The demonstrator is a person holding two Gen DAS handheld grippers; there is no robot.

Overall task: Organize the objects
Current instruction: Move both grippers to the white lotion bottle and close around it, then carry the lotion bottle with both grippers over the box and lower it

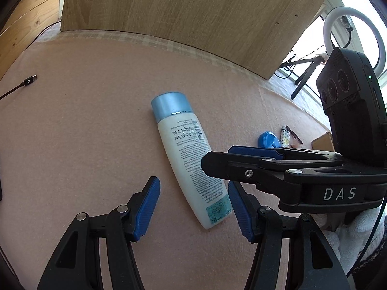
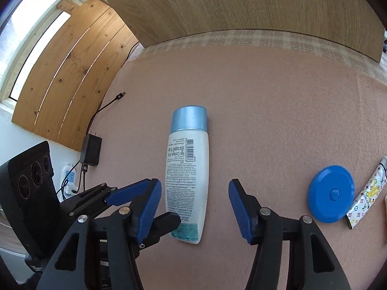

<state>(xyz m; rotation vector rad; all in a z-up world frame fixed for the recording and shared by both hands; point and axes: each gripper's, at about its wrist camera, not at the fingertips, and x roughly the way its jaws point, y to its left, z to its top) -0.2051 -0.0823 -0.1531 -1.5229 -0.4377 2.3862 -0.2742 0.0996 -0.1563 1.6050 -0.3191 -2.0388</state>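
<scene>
Both the left gripper (image 1: 193, 203) and right gripper (image 2: 194, 207) are hovering with jaws spread around the lotion bottle (image 2: 187, 176) lying flat on the pink felt mat (image 2: 278, 120); crowding together, they are risking collision, or rolling the bottle away.

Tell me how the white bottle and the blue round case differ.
The bottle is long and tapering, lying on its side; the round case is a flat disc lying face up. The bottle is white with printed text and a light blue cap; the case is solid blue with a centre button. Both rest on the pink cloth, apart.
</scene>
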